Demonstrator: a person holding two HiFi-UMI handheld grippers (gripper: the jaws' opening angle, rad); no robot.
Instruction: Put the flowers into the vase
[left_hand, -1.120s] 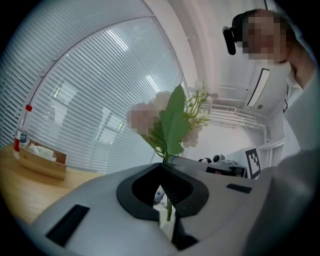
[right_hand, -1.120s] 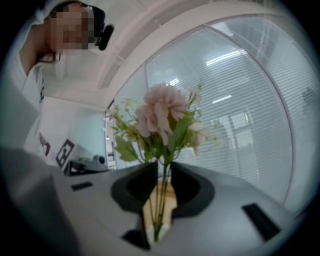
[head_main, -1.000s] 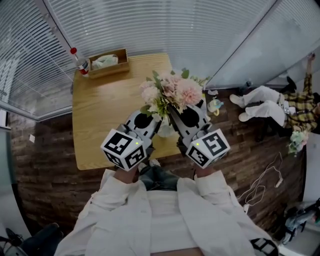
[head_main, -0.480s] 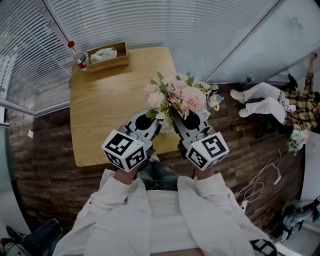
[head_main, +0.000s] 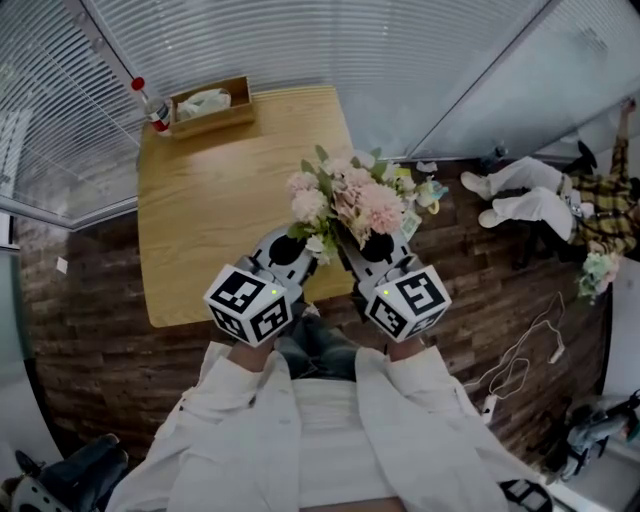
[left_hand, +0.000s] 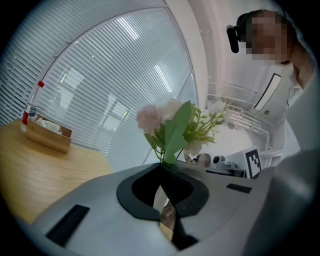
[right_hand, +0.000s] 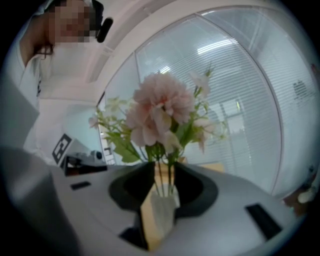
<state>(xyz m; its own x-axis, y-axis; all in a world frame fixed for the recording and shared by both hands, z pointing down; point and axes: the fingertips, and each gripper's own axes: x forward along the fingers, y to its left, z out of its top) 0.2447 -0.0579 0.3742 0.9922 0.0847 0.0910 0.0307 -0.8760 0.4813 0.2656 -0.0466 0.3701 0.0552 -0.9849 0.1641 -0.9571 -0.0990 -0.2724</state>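
Over the near right corner of the desk (head_main: 215, 200) we see the flowers (head_main: 345, 195), pink blooms with green leaves, their stems standing in a pale vase (right_hand: 159, 209). The fingers of the left gripper (left_hand: 161, 182) appear to pinch the vase. Those of the right gripper (right_hand: 162, 177), just opening, stand spread around the vase and stems. Open desktop lies to the left and floor to the right.

Wooden table (head_main: 200, 200), blinds (head_main: 300, 40), perhaps brick floor (head_main: 80, 300)

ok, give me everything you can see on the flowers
The flowers are one upright bunch: big pink blooms, smaller cream ones, green leaves, thin green stems. They look artificial, though I can't be sure. The stems run down into a pale translucent vase, at the wooden table's near right corner.
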